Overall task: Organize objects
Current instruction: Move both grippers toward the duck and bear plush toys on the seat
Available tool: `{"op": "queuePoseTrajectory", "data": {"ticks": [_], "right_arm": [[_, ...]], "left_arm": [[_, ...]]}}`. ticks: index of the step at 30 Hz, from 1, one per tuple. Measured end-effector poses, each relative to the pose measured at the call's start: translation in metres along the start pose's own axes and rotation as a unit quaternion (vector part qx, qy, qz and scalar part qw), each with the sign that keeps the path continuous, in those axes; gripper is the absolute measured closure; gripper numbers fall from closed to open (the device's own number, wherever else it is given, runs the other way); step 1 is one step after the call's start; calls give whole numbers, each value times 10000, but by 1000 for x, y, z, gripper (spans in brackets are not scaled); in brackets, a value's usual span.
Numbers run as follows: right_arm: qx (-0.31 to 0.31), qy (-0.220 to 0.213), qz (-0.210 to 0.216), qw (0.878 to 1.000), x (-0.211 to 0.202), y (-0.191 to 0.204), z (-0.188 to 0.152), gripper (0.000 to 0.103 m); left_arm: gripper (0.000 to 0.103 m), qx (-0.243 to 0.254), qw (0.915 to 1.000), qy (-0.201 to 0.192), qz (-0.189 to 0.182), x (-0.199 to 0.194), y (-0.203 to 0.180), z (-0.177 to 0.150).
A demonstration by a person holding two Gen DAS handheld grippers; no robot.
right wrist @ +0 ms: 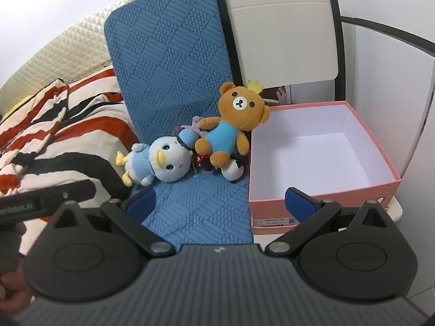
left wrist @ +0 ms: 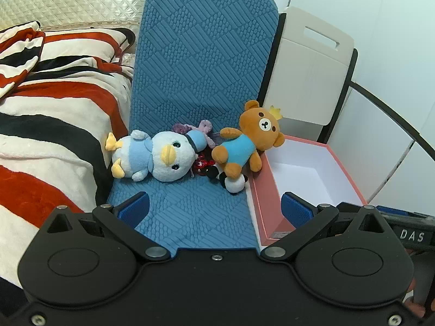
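Note:
A pale blue duck plush (left wrist: 152, 157) (right wrist: 160, 163) lies on its side on a blue textured mat (left wrist: 201, 81) (right wrist: 168, 59). A brown bear plush (left wrist: 244, 141) (right wrist: 231, 125) in a blue shirt leans against an open pink box (left wrist: 307, 174) (right wrist: 320, 152) whose white inside holds nothing. Between and under them lie a purple plush (left wrist: 204, 127), a red shiny item (left wrist: 199, 164) and a black-and-white plush (left wrist: 231, 182) (right wrist: 232, 172). My left gripper (left wrist: 214, 209) is open, short of the toys. My right gripper (right wrist: 220, 201) is open too, one finger (right wrist: 299, 202) over the box's front wall.
A red, black and cream striped blanket (left wrist: 54, 125) (right wrist: 68, 135) covers the bed on the left, a quilted cream headboard (left wrist: 73, 0) behind it. A white folding chair (left wrist: 307, 68) (right wrist: 280, 32) stands behind the box. The other gripper's handle (right wrist: 46, 201) shows at left.

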State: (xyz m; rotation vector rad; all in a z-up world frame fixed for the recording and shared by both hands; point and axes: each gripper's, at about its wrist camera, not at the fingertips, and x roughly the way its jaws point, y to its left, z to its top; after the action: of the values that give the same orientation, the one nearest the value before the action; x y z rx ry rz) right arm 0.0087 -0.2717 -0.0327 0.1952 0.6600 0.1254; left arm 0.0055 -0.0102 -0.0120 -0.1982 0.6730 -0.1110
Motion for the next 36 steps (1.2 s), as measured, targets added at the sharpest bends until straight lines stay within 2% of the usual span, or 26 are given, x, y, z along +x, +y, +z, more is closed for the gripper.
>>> {"op": "queuePoseTrajectory", "data": {"ticks": [19, 29, 36], "right_arm": [[21, 33, 203, 9998, 1, 2, -13, 0], [309, 13, 332, 9990, 10, -5, -16, 0], [567, -9, 357, 9978, 26, -6, -18, 0]], "left_arm": [[2, 158, 9997, -145, -66, 4, -1, -2], [1, 137, 9999, -47, 42, 22, 4, -7], [0, 347, 9992, 0, 213, 36, 10, -5]]}}
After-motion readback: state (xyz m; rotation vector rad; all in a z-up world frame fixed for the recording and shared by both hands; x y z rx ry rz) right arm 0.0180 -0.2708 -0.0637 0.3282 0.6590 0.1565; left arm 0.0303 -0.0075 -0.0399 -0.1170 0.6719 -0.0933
